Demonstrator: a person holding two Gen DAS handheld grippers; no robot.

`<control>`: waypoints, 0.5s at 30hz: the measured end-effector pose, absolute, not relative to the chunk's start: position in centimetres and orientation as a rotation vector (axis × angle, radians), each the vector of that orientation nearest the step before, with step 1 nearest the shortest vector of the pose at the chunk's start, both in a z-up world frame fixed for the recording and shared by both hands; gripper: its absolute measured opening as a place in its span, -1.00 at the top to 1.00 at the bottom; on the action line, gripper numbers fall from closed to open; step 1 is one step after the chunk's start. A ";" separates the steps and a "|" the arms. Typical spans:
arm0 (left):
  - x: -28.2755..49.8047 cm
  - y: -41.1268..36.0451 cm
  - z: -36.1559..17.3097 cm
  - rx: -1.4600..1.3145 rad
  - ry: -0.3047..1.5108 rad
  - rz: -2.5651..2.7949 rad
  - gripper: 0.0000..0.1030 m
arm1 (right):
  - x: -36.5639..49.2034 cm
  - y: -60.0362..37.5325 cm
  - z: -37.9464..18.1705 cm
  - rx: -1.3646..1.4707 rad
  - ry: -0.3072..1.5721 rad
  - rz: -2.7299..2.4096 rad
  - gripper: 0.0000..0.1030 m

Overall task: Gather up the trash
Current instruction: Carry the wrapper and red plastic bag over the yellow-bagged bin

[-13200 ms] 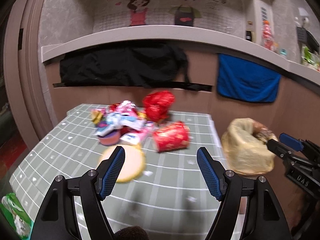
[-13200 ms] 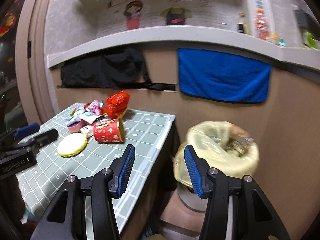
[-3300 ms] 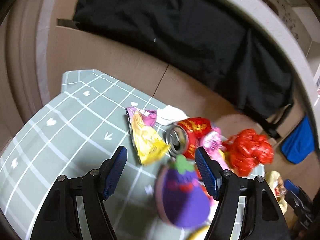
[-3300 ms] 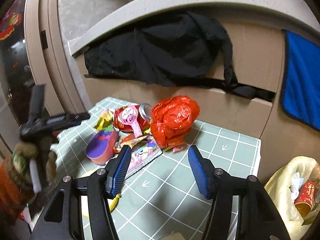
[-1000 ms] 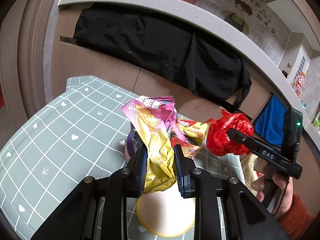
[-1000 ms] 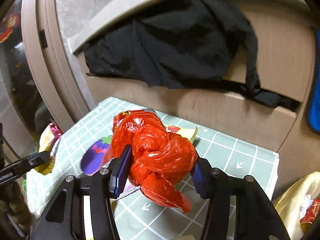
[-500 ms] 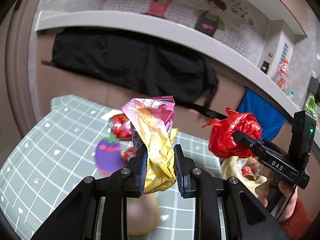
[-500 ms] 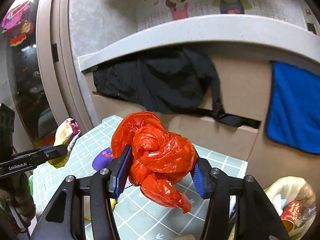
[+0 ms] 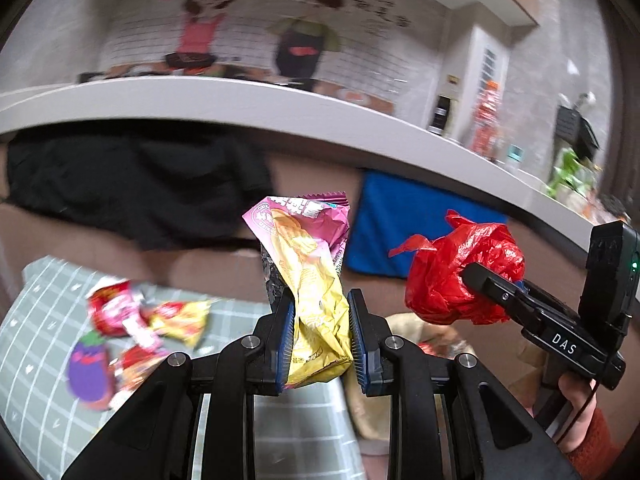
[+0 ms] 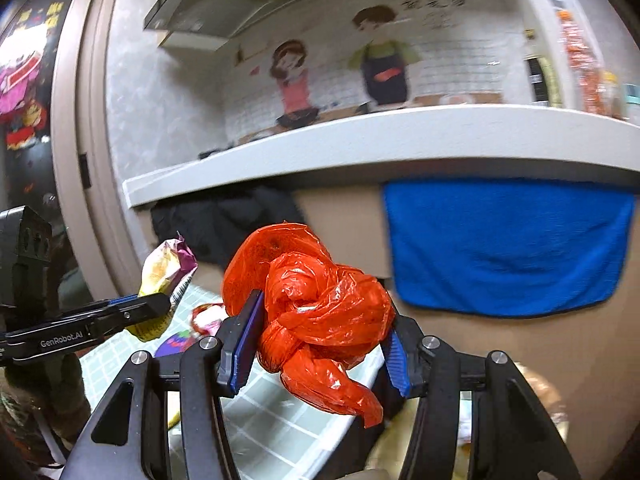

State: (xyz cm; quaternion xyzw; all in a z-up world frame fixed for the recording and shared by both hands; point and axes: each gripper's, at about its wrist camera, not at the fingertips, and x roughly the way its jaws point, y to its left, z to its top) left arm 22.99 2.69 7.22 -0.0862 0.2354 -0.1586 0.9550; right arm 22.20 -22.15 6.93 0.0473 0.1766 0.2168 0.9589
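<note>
My left gripper (image 9: 320,340) is shut on a crumpled yellow and pink snack wrapper (image 9: 308,280) and holds it up above the table's right edge. My right gripper (image 10: 318,338) is shut on a knotted red plastic bag (image 10: 316,316), also in the air. The red bag (image 9: 456,276) and the right gripper show at the right of the left wrist view; the wrapper (image 10: 166,268) and left gripper show at the left of the right wrist view. The yellow-lined trash bin (image 9: 404,328) lies low behind my fingers, mostly hidden.
Several wrappers, a red can (image 9: 110,306) and a purple eggplant-print item (image 9: 86,370) lie on the green checked table (image 9: 32,312). A blue towel (image 10: 508,248) and a black cloth (image 9: 132,184) hang under a grey shelf (image 9: 280,116).
Both grippers have risen and swung right, away from the table and toward the blue towel and bin, each still holding its piece of trash.
</note>
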 end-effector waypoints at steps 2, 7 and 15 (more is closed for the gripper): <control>23.8 0.1 7.3 -0.154 0.480 -0.363 0.49 | 22.1 -24.3 6.8 0.118 0.351 0.408 0.01; 25.9 -4.7 6.6 -0.126 0.517 -0.440 0.49 | 22.3 -29.1 6.2 0.171 0.355 0.334 0.01; 28.4 -11.0 4.3 -0.103 0.565 -0.524 0.49 | 22.6 -34.6 4.5 0.202 0.378 0.231 0.01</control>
